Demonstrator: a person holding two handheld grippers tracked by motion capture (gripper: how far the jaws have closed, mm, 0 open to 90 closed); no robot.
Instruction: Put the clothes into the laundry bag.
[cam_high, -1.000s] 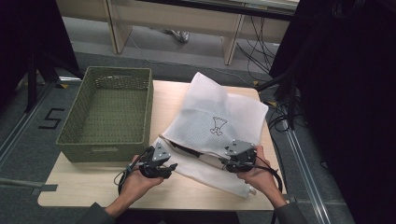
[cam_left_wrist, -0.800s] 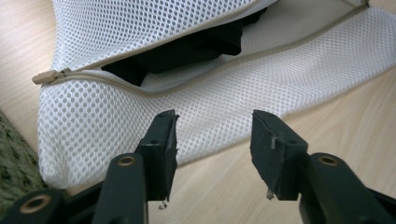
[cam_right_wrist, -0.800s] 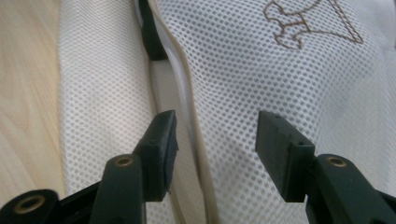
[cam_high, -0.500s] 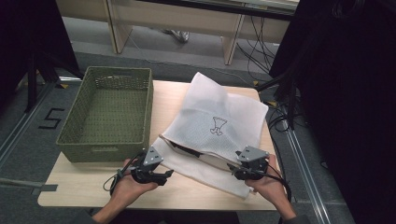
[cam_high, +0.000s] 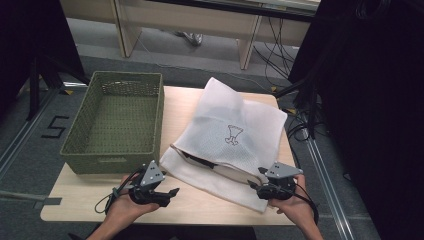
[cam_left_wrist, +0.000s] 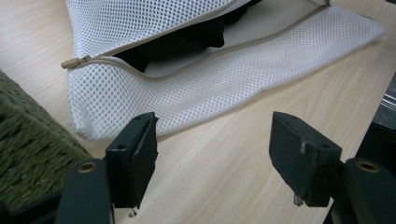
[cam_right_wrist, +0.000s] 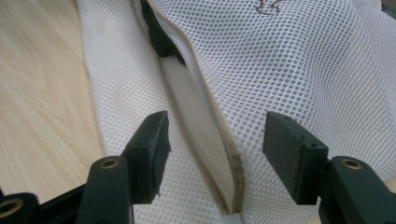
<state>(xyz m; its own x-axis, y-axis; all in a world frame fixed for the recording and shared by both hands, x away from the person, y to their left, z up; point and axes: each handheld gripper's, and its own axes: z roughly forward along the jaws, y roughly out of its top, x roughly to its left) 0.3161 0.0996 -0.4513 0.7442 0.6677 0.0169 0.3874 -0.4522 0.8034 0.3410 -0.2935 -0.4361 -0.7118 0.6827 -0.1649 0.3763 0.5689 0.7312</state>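
While hovering at the near edge of the table (cam_high: 200, 207), looks like a regrip moment on the laundry bag job.

Near left first: left gripper (cam_high: 172, 192), jaws spread and just been opening, nothing between them but bare wood, aimed at the near-left corner of the mesh bag (cam_high: 250, 115). Near right: right gripper (cam_high: 252, 185), same story, jaws apart and just been opening, pads off the fabric. Tan zip edge (cam_right_wrist: 224, 140) lying under and between them, not pinched. So released on both sides, holding nothing.

A bit farther in: bag lying flat on the table, middle to right, near-left corner just beside the green basket (cam_high: 110, 162). Zip undone along the near side, zip pull (cam_left_wrist: 74, 62) parked at the left end, mouth gaping a little. Dark garment (cam_high: 197, 159) tucked just inside the mouth, peeking out. Basket over on the left, running to the far side, looking bare inside.

Best guess at the step: mouth opened, garment not out yet.

Next move probably calls for pinching the upper zip edge with one gripper and lifting it. Then sliding the other in low for a proper bite on the dark cloth. Better to grab the stiff zip tape than the floppy mesh. Worth watching for the whole bag dragging along.
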